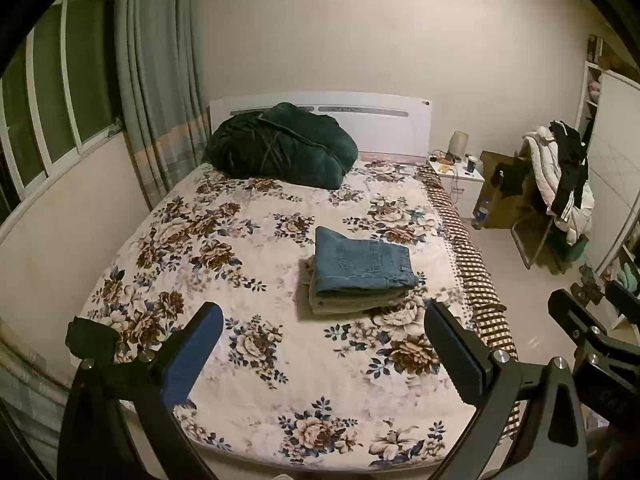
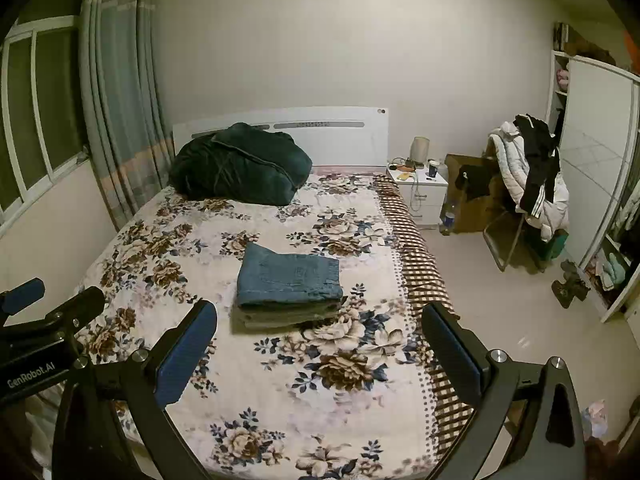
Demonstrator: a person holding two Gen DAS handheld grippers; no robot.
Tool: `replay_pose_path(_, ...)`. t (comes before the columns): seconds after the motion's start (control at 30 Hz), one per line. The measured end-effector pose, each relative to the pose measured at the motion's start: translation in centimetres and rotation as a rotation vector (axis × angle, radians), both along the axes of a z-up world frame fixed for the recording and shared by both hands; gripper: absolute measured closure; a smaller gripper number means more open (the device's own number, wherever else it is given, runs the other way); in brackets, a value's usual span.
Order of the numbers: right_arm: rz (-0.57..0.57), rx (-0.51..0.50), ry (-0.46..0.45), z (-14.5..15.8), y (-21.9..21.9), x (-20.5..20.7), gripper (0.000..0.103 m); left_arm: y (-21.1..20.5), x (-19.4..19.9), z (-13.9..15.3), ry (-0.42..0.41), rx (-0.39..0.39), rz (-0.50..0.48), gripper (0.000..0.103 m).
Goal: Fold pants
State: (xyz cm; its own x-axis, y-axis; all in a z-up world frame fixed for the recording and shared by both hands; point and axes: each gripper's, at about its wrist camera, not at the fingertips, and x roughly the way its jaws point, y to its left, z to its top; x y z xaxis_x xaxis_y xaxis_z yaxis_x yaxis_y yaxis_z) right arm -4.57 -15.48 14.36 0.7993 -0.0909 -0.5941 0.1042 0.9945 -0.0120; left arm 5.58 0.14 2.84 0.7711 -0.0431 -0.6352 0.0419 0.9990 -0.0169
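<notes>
Where readable, left tongs (image 2: 24, 300) say "GenRobot.AI".

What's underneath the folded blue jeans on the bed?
The folded blue denim jeans sit on a folded grey-green garment, only its layered edges visible. The rest of it, and the floral bedspread beneath, is covered.

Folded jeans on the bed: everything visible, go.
The folded jeans are blue denim, folded into a compact, roughly rectangular bundle of several layers with a back pocket facing up. They lie flat on top of a folded greyish-beige garment, which shows under their near edge. The stack sits on the floral bedspread, toward the bed's right side, well short of the dark green blanket at the headboard. Neither hand-held gripper touches them; both are open, held back near the foot of the bed.
</notes>
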Motion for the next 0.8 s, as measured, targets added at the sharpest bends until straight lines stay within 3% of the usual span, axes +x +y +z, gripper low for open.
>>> replay_pose_path(0.8, -0.001, 0.008, -0.002, -0.95, 0.18, -0.24, 0.000, 0.33, 0.15, 0.05, 0.007, -0.001, 0.023, 0.000)
